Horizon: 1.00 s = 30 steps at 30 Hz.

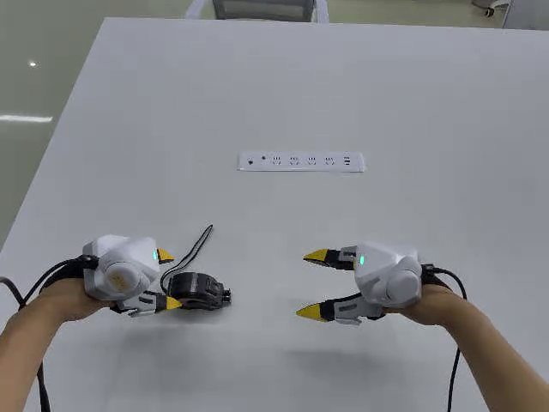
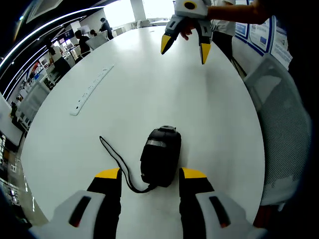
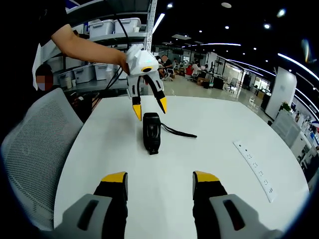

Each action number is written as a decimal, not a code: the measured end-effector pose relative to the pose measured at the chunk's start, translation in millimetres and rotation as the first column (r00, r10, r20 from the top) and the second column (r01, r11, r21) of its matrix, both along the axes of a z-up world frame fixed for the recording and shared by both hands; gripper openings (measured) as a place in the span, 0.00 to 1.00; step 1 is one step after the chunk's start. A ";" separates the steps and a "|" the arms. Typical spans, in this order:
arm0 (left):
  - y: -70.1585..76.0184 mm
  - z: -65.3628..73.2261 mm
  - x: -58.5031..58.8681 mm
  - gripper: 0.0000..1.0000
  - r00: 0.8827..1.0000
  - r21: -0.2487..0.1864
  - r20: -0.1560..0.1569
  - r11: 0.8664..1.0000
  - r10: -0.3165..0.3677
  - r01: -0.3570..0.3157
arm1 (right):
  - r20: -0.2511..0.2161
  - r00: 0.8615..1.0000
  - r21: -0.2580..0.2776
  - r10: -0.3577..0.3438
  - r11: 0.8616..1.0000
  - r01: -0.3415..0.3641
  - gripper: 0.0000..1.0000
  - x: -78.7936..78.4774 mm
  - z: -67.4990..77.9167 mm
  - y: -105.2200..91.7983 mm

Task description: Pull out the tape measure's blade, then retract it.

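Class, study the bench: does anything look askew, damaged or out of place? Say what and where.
Nothing stands out: the tape measure lies on the table between the open jaws of the left tool, strap trailing loosely.

Looks like a big open-plan office: long white table [image 1: 429, 103] with a power strip [image 1: 301, 161] on it, mesh chair [image 3: 35, 134], shelves of plastic bins [image 3: 107, 27], ceiling spotlights [image 3: 227, 5], people [image 2: 105, 25] further back.

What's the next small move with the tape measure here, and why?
Probably close the left tool on the black tape measure: its open jaws flank the case's near end on the white table, while the right tool is open, apart from it.
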<state>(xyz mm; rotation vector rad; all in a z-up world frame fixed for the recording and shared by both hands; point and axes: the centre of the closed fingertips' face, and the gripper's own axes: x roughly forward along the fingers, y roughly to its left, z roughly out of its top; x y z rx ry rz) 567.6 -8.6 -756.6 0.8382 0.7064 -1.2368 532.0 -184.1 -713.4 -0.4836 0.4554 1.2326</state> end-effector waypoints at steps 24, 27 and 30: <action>-5.6 -17.6 -8.5 0.34 0.984 0.075 -0.053 0.982 -0.171 0.175 | -0.065 0.993 0.004 0.097 0.995 -0.097 0.43 14.4 -35.9 48.8; -5.5 -19.7 -9.7 0.32 0.982 0.080 -0.056 0.979 -0.181 0.185 | -0.075 0.991 0.001 0.108 0.994 -0.108 0.42 14.1 -41.4 55.1; -4.2 -20.8 -9.9 0.31 0.981 0.090 -0.058 0.978 -0.186 0.190 | -0.081 0.989 -0.004 0.121 0.993 -0.122 0.42 13.6 -47.2 61.9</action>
